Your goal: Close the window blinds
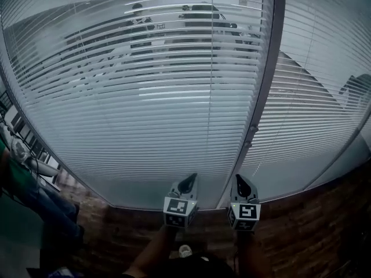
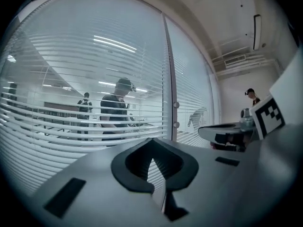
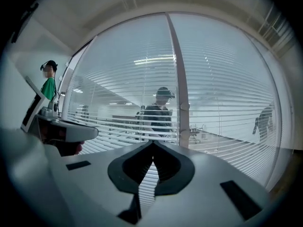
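Well, the job is looking barely begun. The blinds (image 1: pixel 145 97) are hanging full length down the window, but their slats are sitting tilted open, and the room beyond is showing through the gaps, most plainly toward the top edge. The left gripper (image 1: pixel 190 181) and the right gripper (image 1: pixel 242 182) are hovering side by side by the window's bottom edge, where the brick wall (image 1: pixel 307 213) begins, close to the foot of the grey upright post (image 1: pixel 265 91). Both are pointing at the glass, each with its jaws pressed together on nothing. Neither one is touching the blinds or the small knobs (image 2: pixel 176 105) on that post. My read is that those knobs are working the tilt, so everything is waiting: reaching one, gripping it, and turning the slats flat.
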A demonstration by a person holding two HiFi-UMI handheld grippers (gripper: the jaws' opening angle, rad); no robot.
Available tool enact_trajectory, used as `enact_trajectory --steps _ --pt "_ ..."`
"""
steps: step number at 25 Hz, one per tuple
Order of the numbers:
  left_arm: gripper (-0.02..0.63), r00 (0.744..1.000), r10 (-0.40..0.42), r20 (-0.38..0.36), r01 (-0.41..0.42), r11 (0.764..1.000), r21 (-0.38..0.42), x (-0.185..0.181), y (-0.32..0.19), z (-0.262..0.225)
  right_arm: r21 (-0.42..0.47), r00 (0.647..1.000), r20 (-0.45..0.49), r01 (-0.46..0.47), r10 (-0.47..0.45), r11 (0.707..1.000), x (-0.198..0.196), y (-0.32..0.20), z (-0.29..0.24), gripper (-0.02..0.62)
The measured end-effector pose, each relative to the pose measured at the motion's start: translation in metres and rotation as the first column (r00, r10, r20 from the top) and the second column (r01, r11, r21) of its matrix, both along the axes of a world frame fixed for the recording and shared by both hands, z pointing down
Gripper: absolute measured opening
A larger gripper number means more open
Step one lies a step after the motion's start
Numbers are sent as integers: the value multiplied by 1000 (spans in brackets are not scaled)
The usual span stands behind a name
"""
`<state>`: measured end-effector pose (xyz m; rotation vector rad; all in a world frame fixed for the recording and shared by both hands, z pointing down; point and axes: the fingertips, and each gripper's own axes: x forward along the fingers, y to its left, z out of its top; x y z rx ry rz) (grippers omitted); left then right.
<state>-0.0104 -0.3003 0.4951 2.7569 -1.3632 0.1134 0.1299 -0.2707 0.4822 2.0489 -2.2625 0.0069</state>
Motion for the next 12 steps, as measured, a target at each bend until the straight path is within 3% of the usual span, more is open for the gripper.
enact_trajectory --steps 5,12 --pt "-5 1000 12 -6 -12 999 -37 -11 -16 -1 -68 998 39 -41 44 997 -4 -13 14 2" --pt "-5 1000 28 -14 -28 999 -32 -6 -25 -5 -24 993 41 -108 109 994 16 -35 -9 2"
